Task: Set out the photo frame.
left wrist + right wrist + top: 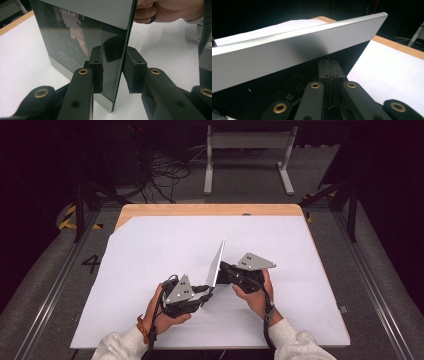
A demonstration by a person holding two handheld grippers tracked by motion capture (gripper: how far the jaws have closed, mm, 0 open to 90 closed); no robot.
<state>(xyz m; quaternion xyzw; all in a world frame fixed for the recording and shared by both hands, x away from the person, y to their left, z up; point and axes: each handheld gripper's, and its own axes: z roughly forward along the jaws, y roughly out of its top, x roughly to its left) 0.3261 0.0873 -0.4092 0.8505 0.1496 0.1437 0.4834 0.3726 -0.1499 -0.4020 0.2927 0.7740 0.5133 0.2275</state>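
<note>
Two grippers noted: our left gripper (113, 75) has jaws narrowly astride the upright laptop (216, 265) screen's edge above the bench (150, 250); our right gripper (329, 82) has jaws pressed together.

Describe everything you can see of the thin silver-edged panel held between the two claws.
The panel is a thin, flat, rectangular slab, like a tablet: matte silver back and rim, with a glossy dark glass face that mirrors the left claw. It stands steeply on edge above the white table cover. The left claw's jaws straddle its lower edge, one pad against the glass, the other slightly clear. The right claw, jaws together, sits just beneath the silver back.
</note>
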